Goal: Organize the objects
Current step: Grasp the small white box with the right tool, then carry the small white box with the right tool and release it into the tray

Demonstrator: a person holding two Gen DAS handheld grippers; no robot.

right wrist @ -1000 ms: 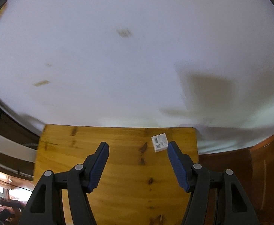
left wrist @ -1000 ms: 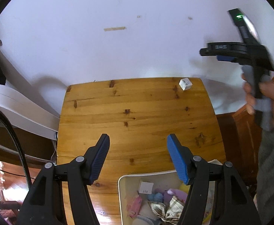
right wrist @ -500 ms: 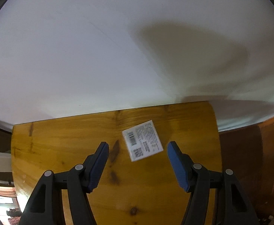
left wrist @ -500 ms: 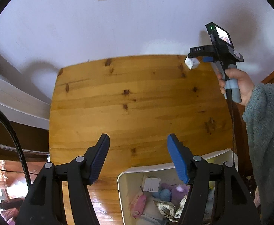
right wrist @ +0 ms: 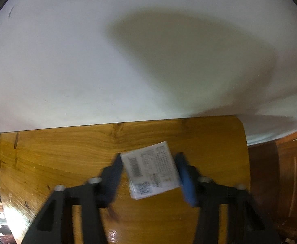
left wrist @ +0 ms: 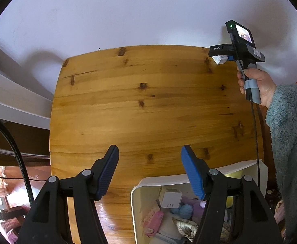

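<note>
Closing around a small white cardboard box with printed barcodes (right wrist: 151, 171), at the far right corner of the honey-coloured knotty pine table (right wrist: 67, 158): the right gripper (right wrist: 148, 174), blurred with motion, its black and blue pads just beside the box's two sides; impossible to tell whether pressing on it yet. Sitting flat on the wood, slightly skewed to the table edge, label side up. From the left wrist view, showing as a small white block (left wrist: 221, 59) under the tip of the right gripper (left wrist: 222, 56), with a bare hand (left wrist: 258, 85) wrapping the grey handle and a fluffy teal sleeve (left wrist: 288, 142) trailing toward the lower right.

Hovering over the near edge of the table with nothing between its pads: the left gripper (left wrist: 149, 172), standing moderately wide, pointing steeply down. Lying just below it, against the table's near side: a white rectangular plastic bin (left wrist: 160, 180), holding another small white box (left wrist: 170, 199), a pink soft item (left wrist: 154, 219), a light blue ball of yarn (left wrist: 184, 209), a purple plush thing (left wrist: 191, 203) and a plaid cloth (left wrist: 186, 225). Rising behind the table: a plain white wall (left wrist: 128, 16).
</note>
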